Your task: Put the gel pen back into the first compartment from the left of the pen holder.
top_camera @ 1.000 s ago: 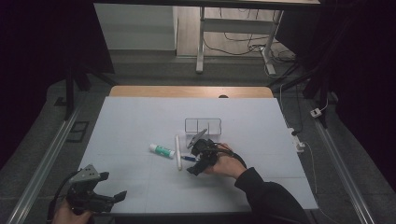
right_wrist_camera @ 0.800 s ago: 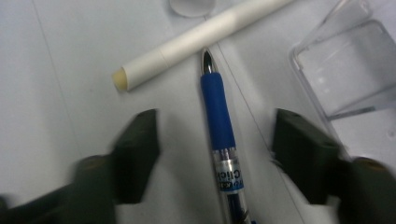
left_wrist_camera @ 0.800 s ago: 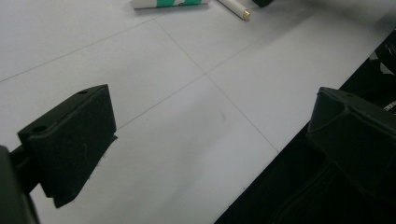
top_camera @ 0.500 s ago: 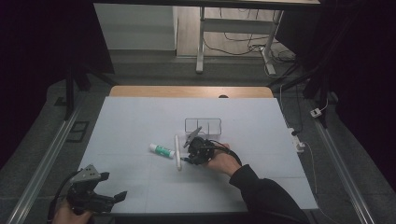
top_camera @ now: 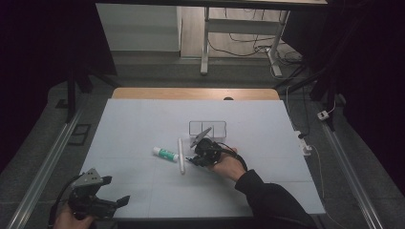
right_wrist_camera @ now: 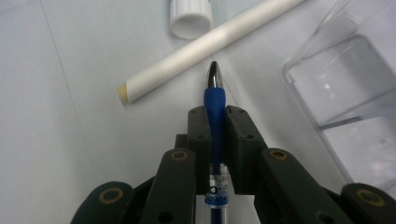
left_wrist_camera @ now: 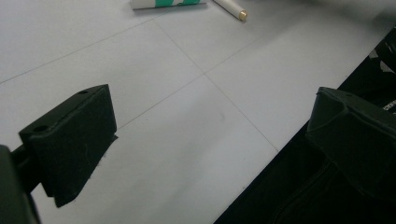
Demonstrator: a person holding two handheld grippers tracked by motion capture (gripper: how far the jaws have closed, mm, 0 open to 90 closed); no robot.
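Note:
A blue pen point(right_wrist_camera: 214, 93) with a silver tip lies between the pads of my right gripper point(right_wrist_camera: 217, 114), which has just been closing and is now shut on it. In the high view that right gripper point(top_camera: 195, 159) rests low on the table's middle, pointing left at a white stick point(top_camera: 181, 155). The white stick point(right_wrist_camera: 205, 46) lies just past the pen's tip. A white and green tube point(top_camera: 165, 153) sits left of the stick, its white cap point(right_wrist_camera: 189, 16) facing me. My left gripper point(top_camera: 117, 200) is open with nothing in it over the near left corner.
A clear plastic box point(top_camera: 207, 129) with compartments stands just behind the right gripper, and its wall point(right_wrist_camera: 345, 84) is close on the right. The pale mat point(top_camera: 143, 124) covers the table. Beyond the open left gripper point(left_wrist_camera: 210, 126) lie the tube point(left_wrist_camera: 168, 3) and the stick point(left_wrist_camera: 231, 8).
The right gripper's jaws have drawn together on the pen. Both hands stay where they were.

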